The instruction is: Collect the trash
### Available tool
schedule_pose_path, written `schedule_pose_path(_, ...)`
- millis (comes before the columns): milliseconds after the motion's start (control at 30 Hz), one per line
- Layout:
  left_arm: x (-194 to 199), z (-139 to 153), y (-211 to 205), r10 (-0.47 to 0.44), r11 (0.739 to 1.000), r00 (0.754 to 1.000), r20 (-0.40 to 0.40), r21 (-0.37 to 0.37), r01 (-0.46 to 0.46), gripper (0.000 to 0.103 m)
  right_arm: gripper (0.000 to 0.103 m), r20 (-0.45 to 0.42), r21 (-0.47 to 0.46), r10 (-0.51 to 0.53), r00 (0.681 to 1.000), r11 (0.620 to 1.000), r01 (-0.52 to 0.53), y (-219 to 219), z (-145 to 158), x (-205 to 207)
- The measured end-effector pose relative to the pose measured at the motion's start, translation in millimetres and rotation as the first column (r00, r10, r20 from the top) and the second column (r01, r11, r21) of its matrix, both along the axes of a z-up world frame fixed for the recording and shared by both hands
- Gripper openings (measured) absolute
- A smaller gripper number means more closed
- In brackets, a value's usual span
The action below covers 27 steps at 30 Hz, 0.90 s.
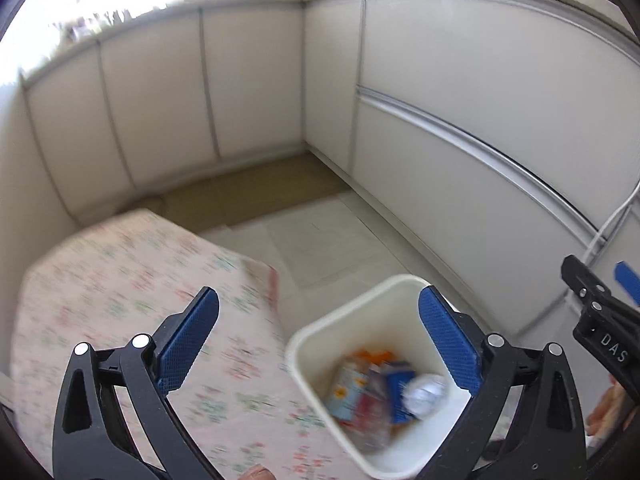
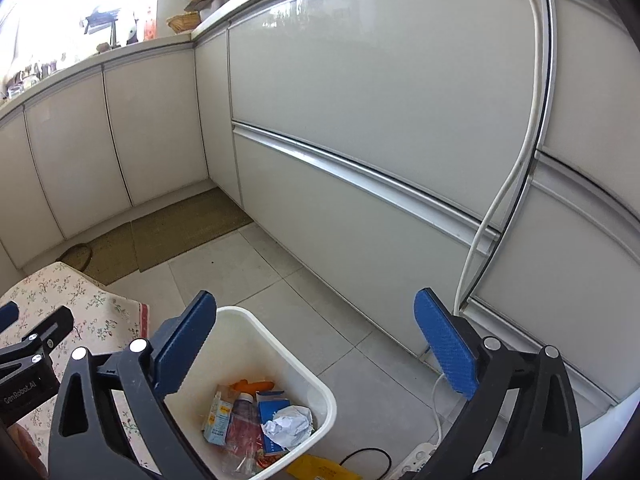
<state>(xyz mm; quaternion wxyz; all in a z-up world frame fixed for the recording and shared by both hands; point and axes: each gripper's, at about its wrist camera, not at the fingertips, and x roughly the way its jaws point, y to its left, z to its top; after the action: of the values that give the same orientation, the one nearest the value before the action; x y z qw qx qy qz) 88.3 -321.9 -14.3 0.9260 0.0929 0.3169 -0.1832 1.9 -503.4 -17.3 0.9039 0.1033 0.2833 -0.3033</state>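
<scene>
both tongs [image 1: 319, 336] [image 2: 315, 338] gape empty above the white bin [image 2: 320, 390] of trash [image 2: 260, 420].

White letters "DAS" are showing on the right gripper [image 1: 612, 292] body. "GenRobot.AI" is reading along the left gripper [image 2: 24, 344] body. Carton print in the bin [image 2: 316, 392] is staying illegible.

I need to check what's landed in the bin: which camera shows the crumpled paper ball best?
The right wrist view: the crumpled paper ball is sharp there, lying on the cartons inside the white bin. The left wrist view shows the same ball only as a pale motion-blurred blob, partly behind the left tongs' blue pad.
</scene>
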Motion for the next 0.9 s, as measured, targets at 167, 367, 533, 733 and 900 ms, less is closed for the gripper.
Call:
schedule_pose_path(167,-23,31,31,0.101,0.995,0.987,0.125,-0.001,-0.101,0.096,0.096,0.056,0.007,0.002,0.998,1.000,-0.003,29,18,3)
schedule_pose_path(367,-25,43,82,0.190,0.982,0.979,0.072,-0.020,-0.189,0.096,0.096,0.083,0.074,0.064,0.994,0.995,-0.070,67,27,13)
schedule_pose_path(533,-33,53,122,0.248,0.968,0.965,0.084,0.007,-0.249,0.096,0.096,0.093,0.072,0.166,0.982,0.982,-0.173,111,33,24)
schedule_pose_path(733,-29,50,176,0.351,0.936,0.934,0.060,0.007,-0.352,0.096,0.096,0.083,0.073,0.275,0.958,0.957,-0.281,159,35,36)
schedule_pose_path(900,-27,44,207,0.394,0.919,0.919,0.017,0.011,-0.394,0.096,0.096,0.055,0.074,0.349,0.936,0.933,-0.352,195,33,46)
